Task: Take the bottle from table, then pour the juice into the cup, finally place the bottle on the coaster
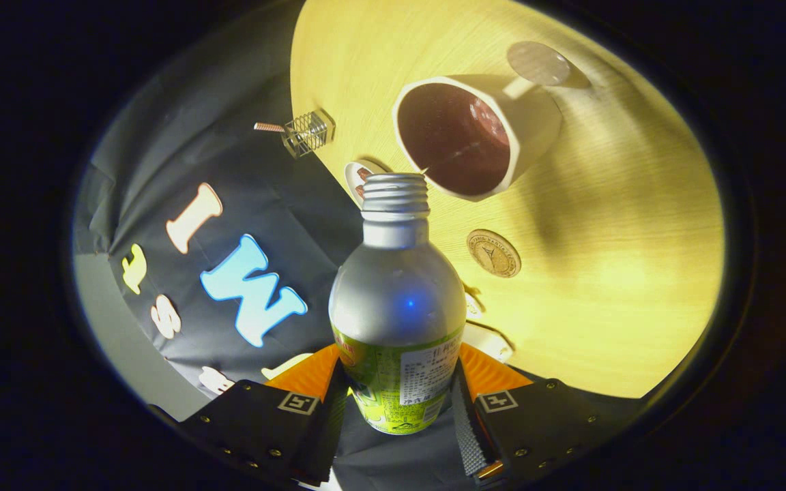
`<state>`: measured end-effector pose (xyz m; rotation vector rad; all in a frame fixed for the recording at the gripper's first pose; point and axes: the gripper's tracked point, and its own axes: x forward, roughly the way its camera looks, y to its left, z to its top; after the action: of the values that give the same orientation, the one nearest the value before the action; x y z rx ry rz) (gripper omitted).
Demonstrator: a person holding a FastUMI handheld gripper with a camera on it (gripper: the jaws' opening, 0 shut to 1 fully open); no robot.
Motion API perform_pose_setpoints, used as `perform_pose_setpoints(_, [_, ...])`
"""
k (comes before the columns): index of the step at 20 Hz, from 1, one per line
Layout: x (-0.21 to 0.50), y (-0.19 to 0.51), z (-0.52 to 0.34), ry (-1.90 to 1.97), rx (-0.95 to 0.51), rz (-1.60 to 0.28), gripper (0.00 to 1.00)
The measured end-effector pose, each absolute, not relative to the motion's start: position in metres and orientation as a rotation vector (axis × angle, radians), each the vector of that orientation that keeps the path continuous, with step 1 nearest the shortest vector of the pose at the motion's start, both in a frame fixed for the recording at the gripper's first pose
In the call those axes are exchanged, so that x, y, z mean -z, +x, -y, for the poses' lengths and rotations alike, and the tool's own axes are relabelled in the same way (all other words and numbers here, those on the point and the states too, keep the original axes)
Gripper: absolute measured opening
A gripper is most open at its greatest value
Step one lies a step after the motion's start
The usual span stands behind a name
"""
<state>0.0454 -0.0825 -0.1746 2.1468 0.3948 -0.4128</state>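
Light wood table [604, 286] against the black cloth wall, with a round coaster [493, 253] and a white cup [478, 133] sitting beyond it. Gripper [400, 402] is clamped on the uncapped bottle [396, 307], both fingers pressing its sides, mouth aimed at the cup.

Gripper view: fisheye camera mounted on the gripper [400, 402], facing forward along its two fingers. Close range on the clamped bottle [396, 300]. View rolled and tilted, looking onto the wooden table [611, 259] and cup [475, 136] beyond.
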Motion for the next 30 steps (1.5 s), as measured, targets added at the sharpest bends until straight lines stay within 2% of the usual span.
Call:
perform_pose_setpoints(11, [0.212,0.017,0.076,1.806,0.395,-0.481,0.7])
perform_pose_setpoints(30, [0.243,0.002,0.048,1.176,0.261,-0.579,0.7])
